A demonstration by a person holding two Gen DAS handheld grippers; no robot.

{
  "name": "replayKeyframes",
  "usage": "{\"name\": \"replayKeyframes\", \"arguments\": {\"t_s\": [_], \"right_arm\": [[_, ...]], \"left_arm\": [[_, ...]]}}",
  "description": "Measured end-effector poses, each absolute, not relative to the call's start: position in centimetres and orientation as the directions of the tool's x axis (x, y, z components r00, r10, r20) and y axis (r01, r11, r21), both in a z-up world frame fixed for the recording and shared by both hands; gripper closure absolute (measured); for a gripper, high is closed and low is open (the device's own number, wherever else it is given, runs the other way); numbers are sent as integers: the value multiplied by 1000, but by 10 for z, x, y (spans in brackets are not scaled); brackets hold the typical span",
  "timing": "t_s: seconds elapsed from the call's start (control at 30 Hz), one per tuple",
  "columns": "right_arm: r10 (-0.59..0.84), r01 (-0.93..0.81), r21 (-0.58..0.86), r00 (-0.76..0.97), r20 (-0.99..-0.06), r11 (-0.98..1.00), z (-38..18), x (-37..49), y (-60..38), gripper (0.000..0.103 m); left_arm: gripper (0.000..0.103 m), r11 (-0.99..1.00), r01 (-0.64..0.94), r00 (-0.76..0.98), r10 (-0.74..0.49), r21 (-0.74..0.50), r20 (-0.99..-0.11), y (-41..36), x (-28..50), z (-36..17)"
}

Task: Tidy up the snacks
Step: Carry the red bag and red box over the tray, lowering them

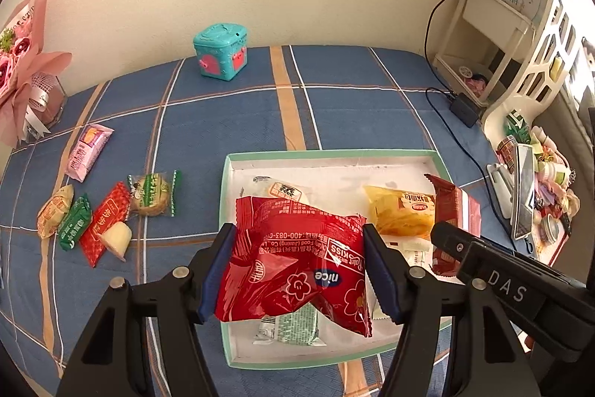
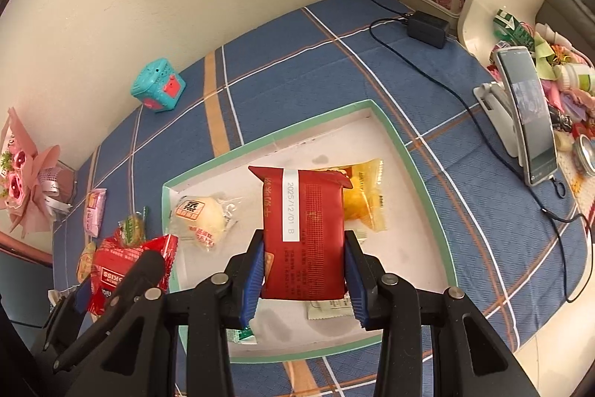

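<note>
Blue plaid tablecloth [image 1: 223,121], shallow green-rimmed white tray [image 1: 334,154], left gripper [image 1: 297,272] clamping crinkly bright-red snack bag [image 1: 293,259] above tray, right gripper [image 2: 303,272] gripping dark-red foil packet [image 2: 305,233] above tray.

Two red snack packets [image 1: 297,259] [image 2: 303,233] held above green-rimmed tray [image 1: 334,153].

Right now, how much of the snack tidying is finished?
Partly. The green-rimmed tray already holds a yellow packet, a white bun packet and a green-and-white packet. In hand: the left claw grips a bright red packet and the right claw a dark red one, both over the tray. Left: five snacks on the cloth, including the pink packet.
</note>
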State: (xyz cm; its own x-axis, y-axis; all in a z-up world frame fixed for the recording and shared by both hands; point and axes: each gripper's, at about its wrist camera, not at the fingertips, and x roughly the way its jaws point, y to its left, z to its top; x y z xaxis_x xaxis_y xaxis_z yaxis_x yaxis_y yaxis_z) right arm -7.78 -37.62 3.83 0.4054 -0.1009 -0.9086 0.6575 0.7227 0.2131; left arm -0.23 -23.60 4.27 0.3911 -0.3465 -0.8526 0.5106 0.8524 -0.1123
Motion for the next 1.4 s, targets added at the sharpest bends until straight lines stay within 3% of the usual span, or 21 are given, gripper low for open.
{"name": "replayKeyframes", "arguments": {"t_s": [0.77, 1.4], "right_arm": [[-7, 668, 149, 225, -974, 729, -33, -59, -376, 61], [-10, 642, 138, 221, -975, 754, -41, -49, -370, 59]], "left_arm": [[35, 886, 429, 212, -289, -177, -933, -230, 22, -32], [34, 889, 382, 209, -347, -250, -914, -225, 46, -46]]}}
